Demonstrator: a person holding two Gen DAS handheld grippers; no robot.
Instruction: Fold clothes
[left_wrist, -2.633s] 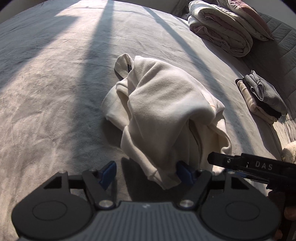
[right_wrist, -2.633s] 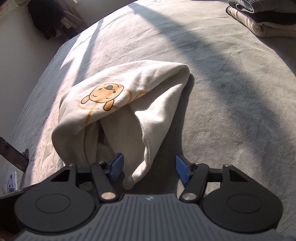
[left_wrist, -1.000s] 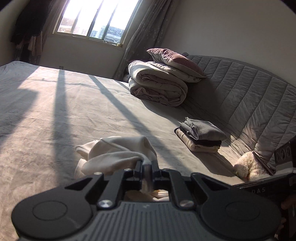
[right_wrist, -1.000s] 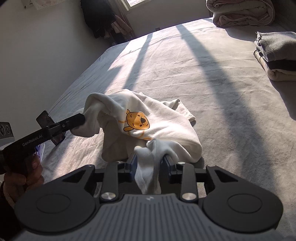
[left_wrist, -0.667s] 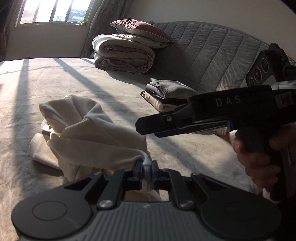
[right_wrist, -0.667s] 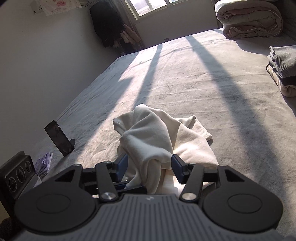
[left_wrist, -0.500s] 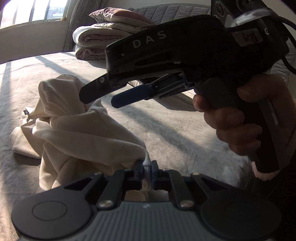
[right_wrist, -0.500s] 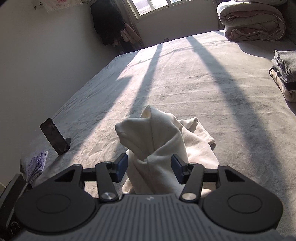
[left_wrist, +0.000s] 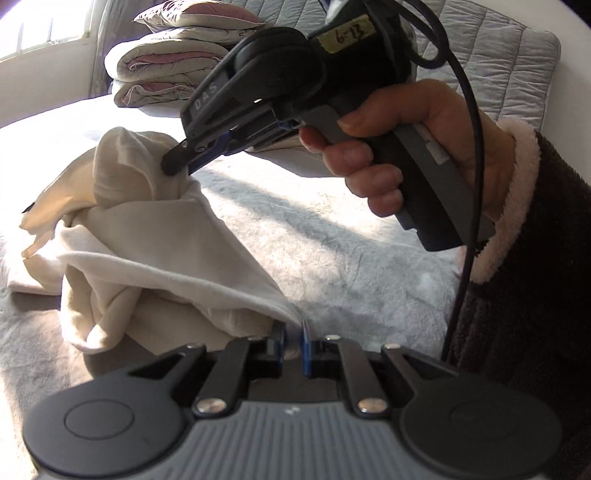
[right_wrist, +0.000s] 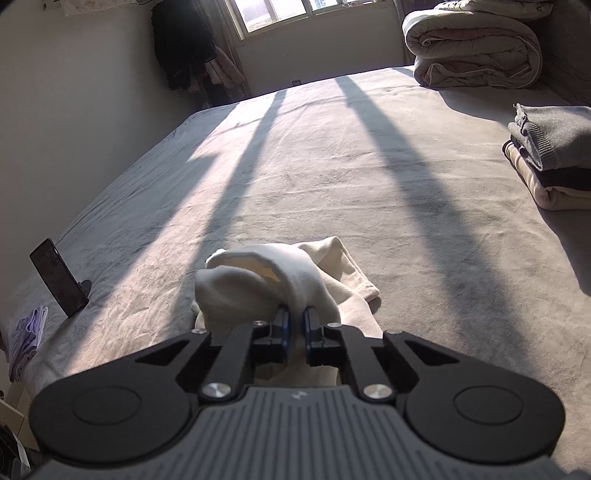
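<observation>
A crumpled cream garment (left_wrist: 147, 251) lies bunched on the grey bed (left_wrist: 332, 236). My left gripper (left_wrist: 292, 341) is shut on an edge of it, and the cloth stretches up and left from the jaws. My right gripper (left_wrist: 173, 164) shows in the left wrist view, held by a hand, shut on a raised fold at the garment's upper part. In the right wrist view the right gripper (right_wrist: 296, 325) is shut on a cream fold (right_wrist: 266, 280), with the rest of the garment spread just beyond on the bed (right_wrist: 332, 166).
A stack of folded clothes (right_wrist: 550, 158) sits at the right. A rolled quilt (right_wrist: 469, 48) and pillows (left_wrist: 199, 18) lie by the headboard. A phone on a stand (right_wrist: 59, 277) stands near the bed's left edge, with a small cloth (right_wrist: 26, 336) beside it.
My right gripper let go of the garment, moved over it and has now shut on a raised fold. My left gripper has stayed shut on its edge.
</observation>
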